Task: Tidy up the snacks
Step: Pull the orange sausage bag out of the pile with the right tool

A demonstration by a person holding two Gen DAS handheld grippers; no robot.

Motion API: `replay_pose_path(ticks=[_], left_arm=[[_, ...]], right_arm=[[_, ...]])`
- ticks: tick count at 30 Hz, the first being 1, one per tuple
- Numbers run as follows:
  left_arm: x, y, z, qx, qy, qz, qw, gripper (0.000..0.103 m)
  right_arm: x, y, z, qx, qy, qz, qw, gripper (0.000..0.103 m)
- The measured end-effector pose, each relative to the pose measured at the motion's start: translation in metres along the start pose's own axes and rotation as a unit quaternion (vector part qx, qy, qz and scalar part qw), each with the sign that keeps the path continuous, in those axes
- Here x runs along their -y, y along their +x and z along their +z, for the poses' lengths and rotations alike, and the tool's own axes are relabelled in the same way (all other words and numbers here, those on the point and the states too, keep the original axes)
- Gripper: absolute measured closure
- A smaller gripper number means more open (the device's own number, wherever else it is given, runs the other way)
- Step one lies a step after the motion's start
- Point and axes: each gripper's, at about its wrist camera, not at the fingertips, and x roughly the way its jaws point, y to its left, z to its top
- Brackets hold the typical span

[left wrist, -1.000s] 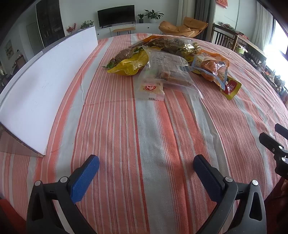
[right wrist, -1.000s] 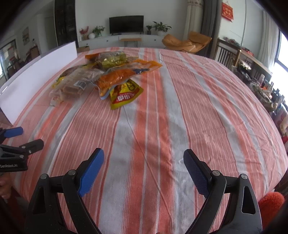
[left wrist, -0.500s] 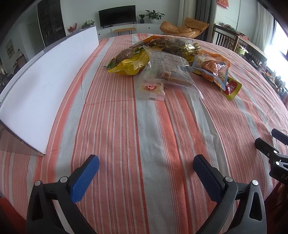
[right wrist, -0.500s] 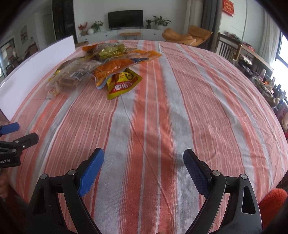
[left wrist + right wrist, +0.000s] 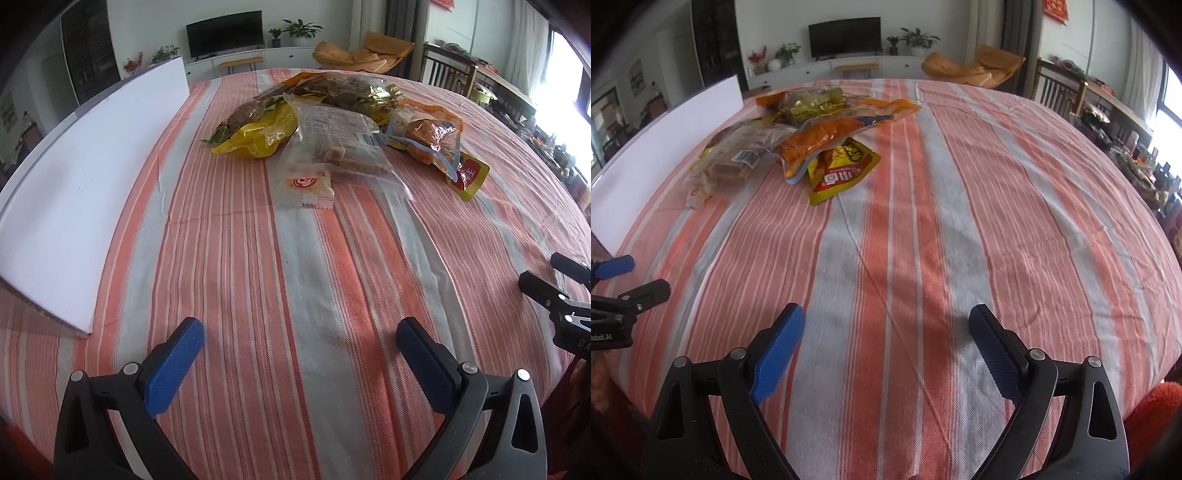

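Striped orange cloth covers my desk [image 5: 295,295], and the snack bags [image 5: 332,136] lie heaped toward its far edge, left of centre. They look light, crinkly and slippery, their contents probably crushable, so I would pinch a flat sealed edge, such as the clear packet [image 5: 332,158] nearest me. My left gripper [image 5: 295,354] and right gripper [image 5: 886,336] hover at the near edge, jaws spread, empty. Nothing blocks the way; a white board [image 5: 92,184] leans along the left edge.

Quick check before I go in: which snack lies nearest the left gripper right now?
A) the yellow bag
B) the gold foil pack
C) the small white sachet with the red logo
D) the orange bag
C: the small white sachet sits at the near edge of the pile, ahead of the open left gripper.
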Motion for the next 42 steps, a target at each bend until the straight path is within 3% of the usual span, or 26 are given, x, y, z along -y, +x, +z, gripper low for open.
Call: replay_pose_path(ticks=[3, 6, 8, 14, 16, 20, 23, 27, 28, 33, 40, 42], left_arm=[[0.000, -0.001, -0.002, 0.007, 0.001, 0.000, 1.0000, 0.000], [0.000, -0.001, -0.003, 0.012, 0.001, 0.000, 0.9999, 0.000], [0.000, -0.001, -0.004, 0.016, 0.001, 0.000, 0.9999, 0.000], [0.000, -0.002, -0.005, 0.027, 0.001, 0.000, 0.9996, 0.000], [0.000, -0.002, -0.006, 0.029, 0.001, 0.000, 0.9996, 0.000], [0.000, -0.003, -0.007, 0.033, 0.002, -0.002, 0.9995, 0.000], [-0.001, -0.004, -0.008, 0.035, 0.005, -0.005, 0.9994, 0.000], [-0.001, -0.003, -0.008, 0.036, 0.006, -0.006, 0.9993, 0.000], [-0.001, -0.003, -0.008, 0.036, 0.006, -0.006, 0.9993, 0.000], [-0.001, -0.003, -0.007, 0.035, 0.006, -0.005, 0.9993, 0.000], [0.000, -0.003, -0.008, 0.035, 0.003, -0.003, 0.9994, 0.000], [0.000, -0.003, -0.008, 0.035, 0.003, -0.003, 0.9994, 0.000]], right_arm=[[-0.001, 0.001, 0.000, 0.006, -0.012, 0.006, 1.000, 0.010], [0.000, 0.006, 0.017, -0.049, -0.023, 0.028, 0.998, 0.010], [0.002, 0.008, 0.037, -0.063, -0.009, 0.064, 0.996, 0.011], [-0.014, 0.018, 0.132, -0.034, 0.038, 0.118, 0.992, 0.011], [-0.024, 0.047, 0.157, -0.068, 0.056, 0.111, 0.990, 0.012], [-0.043, 0.114, 0.187, -0.141, 0.089, 0.045, 0.985, 0.014], [-0.057, 0.134, 0.191, -0.155, 0.061, 0.017, 0.986, 0.014], [-0.059, 0.121, 0.187, -0.131, 0.025, 0.019, 0.991, 0.054], [-0.054, 0.115, 0.186, -0.127, 0.026, 0.024, 0.991, 0.058], [-0.005, 0.072, 0.178, -0.090, 0.050, 0.064, 0.993, 0.058], [0.064, 0.069, 0.125, -0.094, 0.043, 0.032, 0.994, 0.056], [0.075, 0.068, 0.109, -0.073, 0.048, 0.046, 0.995, 0.049]])
